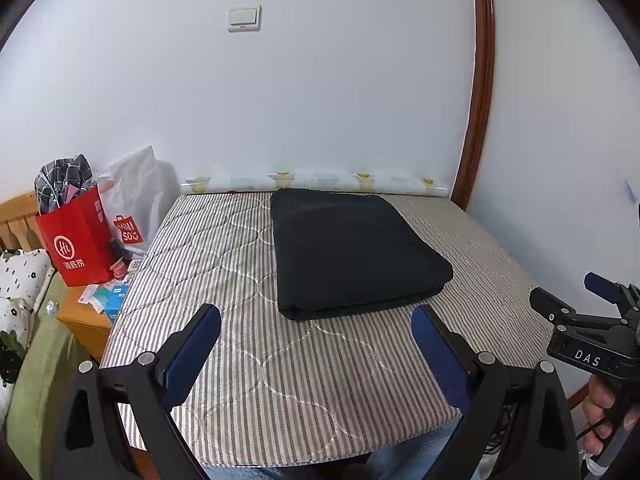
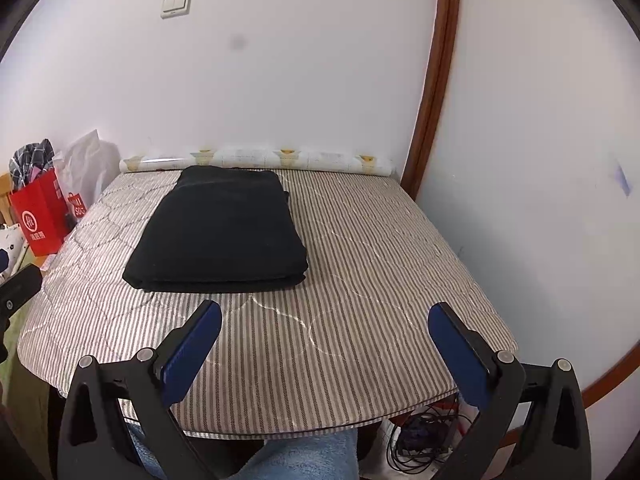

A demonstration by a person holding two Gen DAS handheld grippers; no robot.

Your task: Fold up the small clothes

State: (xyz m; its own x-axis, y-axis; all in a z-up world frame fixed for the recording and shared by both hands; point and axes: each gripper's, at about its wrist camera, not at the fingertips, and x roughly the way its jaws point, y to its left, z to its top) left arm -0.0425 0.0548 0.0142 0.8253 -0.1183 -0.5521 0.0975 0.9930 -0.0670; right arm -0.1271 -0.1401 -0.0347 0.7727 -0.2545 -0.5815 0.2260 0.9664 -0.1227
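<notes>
Now folded black garment (image 1: 356,252) on table (image 1: 248,360); both claws spread, empty.

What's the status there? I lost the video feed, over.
Left gripper open, empty. Right gripper open, empty. Black garment lies folded on the striped table, clear of both. Nothing in the way.

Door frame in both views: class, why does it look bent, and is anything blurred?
Left wrist view: fisheye bows the door frame; black corners; cloth sharp. Right wrist view: same bowing, a gray smudge on the wall.
</notes>
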